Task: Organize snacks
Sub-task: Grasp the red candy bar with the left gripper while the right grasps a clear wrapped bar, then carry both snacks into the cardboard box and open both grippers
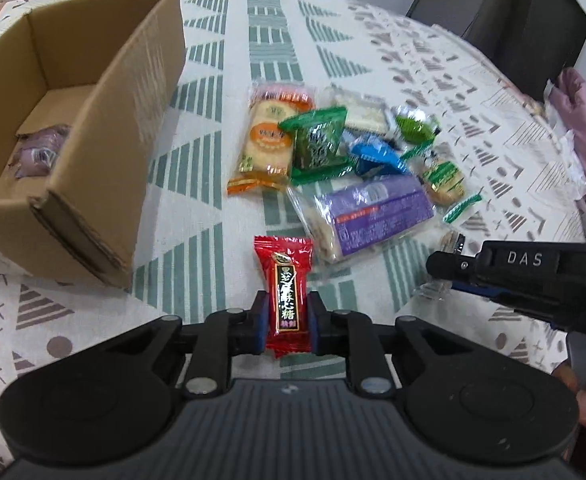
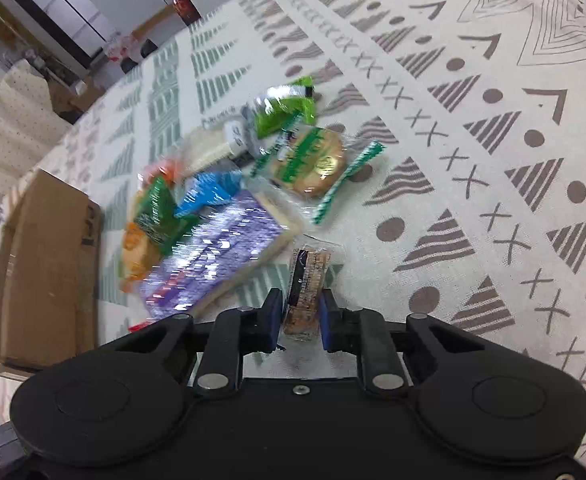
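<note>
Snacks [image 1: 333,160] mostly unsorted beside box [image 1: 105,128]; left gripper [image 1: 286,324] clamping red candy [image 1: 284,292], right gripper [image 2: 301,316] pinching brown bar [image 2: 307,280].

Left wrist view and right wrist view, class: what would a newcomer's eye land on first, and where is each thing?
The red candy packet stands out, pinched upright in the left gripper at bottom centre. Beyond it a heap of bright snack packets, led by the purple cracker pack, lies on the patterned tablecloth, with the open cardboard box to its left. The right gripper holds a small brown snack bar.
</note>
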The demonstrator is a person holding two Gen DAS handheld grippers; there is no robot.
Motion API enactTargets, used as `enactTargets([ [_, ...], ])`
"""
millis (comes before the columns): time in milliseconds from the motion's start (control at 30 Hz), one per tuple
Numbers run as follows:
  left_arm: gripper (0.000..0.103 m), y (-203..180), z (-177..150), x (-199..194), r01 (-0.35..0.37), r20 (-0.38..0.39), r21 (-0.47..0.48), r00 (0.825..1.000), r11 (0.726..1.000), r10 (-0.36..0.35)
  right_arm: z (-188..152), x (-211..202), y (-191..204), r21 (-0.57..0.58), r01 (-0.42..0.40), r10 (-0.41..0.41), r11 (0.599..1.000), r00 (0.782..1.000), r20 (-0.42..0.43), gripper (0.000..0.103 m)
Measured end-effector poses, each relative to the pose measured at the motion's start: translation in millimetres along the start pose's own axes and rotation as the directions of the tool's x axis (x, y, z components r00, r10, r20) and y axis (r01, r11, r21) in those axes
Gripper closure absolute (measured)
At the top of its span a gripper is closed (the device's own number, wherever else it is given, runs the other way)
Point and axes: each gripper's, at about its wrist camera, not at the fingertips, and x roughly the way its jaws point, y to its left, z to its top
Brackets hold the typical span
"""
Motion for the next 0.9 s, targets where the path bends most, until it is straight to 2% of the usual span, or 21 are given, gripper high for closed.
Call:
enactTargets([
  [367,0.085,3.5,10.5,-38.6,0.077,0.098,-0.026,0.992,0.997,-0.074,-2.3,-45.9,7.6,0.015,-0.114,0.112,0.993,0.989,0.099,0.084],
  [567,0.085,7.9,16.4,-59.7,0.104,0.159,-0.022,0.982,0.994,-0.099,-0.8,-68.2,25.1,-0.017,-0.114,0.115,0.993,0.98,0.163,0.084],
  [900,0.085,30.0,29.5,-82.9,0.141,0.218,-0.061,0.968,0.988,-0.125,-2.7,-92.1,59.5,-0.063,-0.132,0.142,0.989,0.965,0.219,0.084],
])
